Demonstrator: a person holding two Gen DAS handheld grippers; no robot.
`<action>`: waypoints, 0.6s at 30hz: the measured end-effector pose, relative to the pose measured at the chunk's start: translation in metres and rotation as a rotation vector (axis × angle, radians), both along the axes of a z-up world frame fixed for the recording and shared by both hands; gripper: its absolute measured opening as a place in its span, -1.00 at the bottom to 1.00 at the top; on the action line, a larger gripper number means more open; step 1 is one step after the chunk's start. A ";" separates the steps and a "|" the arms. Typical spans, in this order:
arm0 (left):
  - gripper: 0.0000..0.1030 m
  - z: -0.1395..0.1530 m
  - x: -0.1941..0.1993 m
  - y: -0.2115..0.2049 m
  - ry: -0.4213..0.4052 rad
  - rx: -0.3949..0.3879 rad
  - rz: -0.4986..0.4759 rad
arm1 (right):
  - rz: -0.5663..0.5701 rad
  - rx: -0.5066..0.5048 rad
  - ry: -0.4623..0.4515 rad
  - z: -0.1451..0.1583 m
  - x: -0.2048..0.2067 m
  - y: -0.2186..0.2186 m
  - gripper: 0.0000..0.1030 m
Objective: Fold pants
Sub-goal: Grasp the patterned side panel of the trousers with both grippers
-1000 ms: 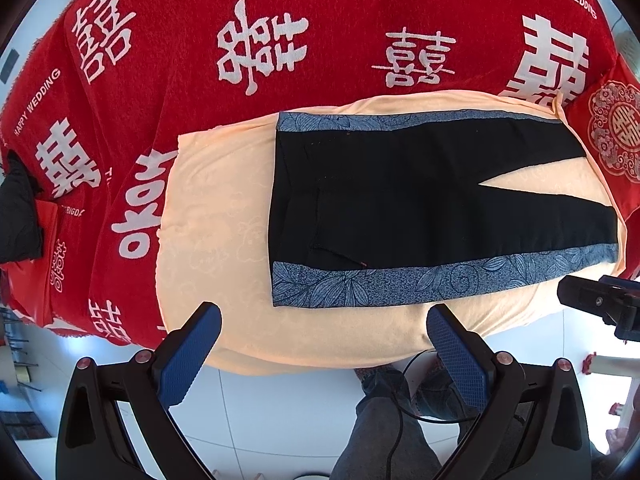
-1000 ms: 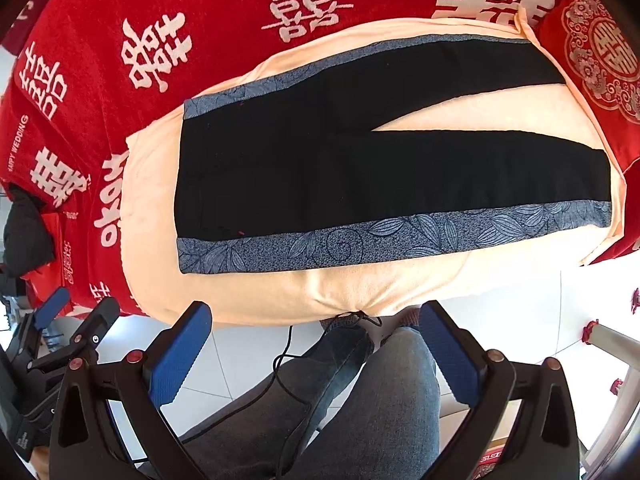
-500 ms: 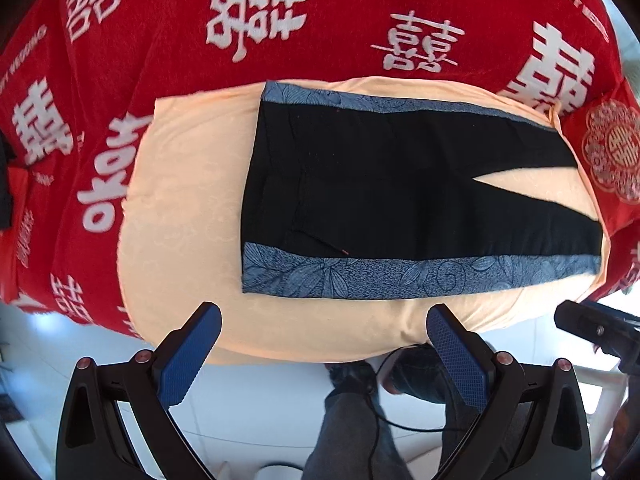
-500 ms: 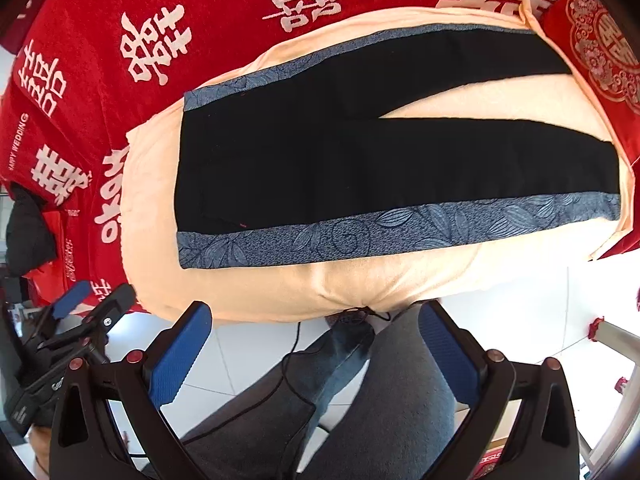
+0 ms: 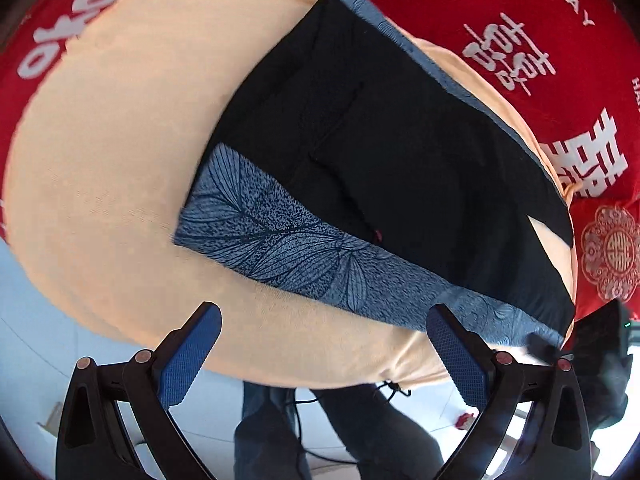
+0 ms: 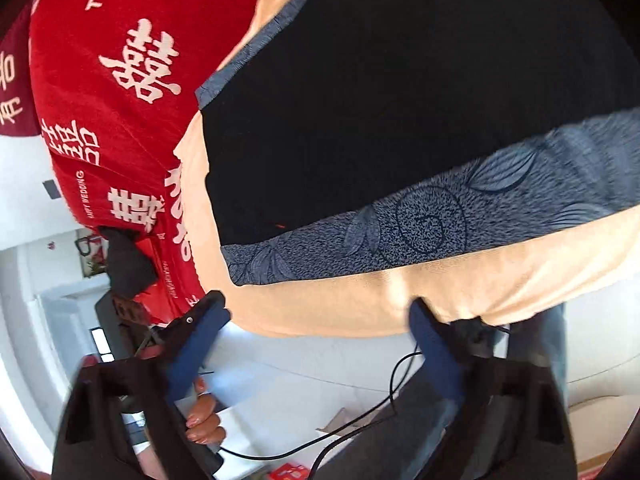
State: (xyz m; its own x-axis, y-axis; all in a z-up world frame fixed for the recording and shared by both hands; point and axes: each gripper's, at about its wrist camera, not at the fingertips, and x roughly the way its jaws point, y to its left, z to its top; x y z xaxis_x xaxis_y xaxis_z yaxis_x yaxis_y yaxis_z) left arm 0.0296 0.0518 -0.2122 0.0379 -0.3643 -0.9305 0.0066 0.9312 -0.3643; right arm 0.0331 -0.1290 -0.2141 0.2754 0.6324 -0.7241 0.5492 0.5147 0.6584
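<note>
Black pants (image 5: 400, 152) with blue leaf-print side stripes (image 5: 288, 240) lie flat on a peach cloth (image 5: 104, 152), waistband at the left, legs running right. The pants also show in the right wrist view (image 6: 400, 100), with the near stripe (image 6: 432, 224) closest to me. My left gripper (image 5: 324, 344) is open and empty, just short of the near stripe by the waist corner. My right gripper (image 6: 320, 328) is open and empty, hovering at the cloth's near edge below the stripe.
A red wedding blanket (image 5: 568, 40) with white characters covers the bed under the peach cloth (image 6: 400, 292). A red cushion (image 5: 608, 256) lies at the right. My legs in jeans (image 5: 360, 432) and a black cable (image 6: 360, 416) are below. A dark garment (image 6: 124, 260) hangs at the left.
Both grippers have moved in close to the pants' near edge and tilted. The left one swung toward the waist corner, the right toward the near stripe. The pants have not moved.
</note>
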 end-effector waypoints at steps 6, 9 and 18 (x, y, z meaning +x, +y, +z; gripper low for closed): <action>1.00 -0.032 0.005 -0.010 0.000 -0.042 -0.005 | -0.013 0.089 -0.019 -0.058 -0.010 -0.004 0.18; 1.00 -0.038 0.006 -0.013 0.005 -0.042 -0.022 | -0.078 0.118 -0.038 -0.073 -0.012 -0.012 0.19; 1.00 -0.047 0.009 -0.017 0.083 -0.113 0.030 | -0.167 0.227 -0.226 -0.035 0.016 -0.021 0.18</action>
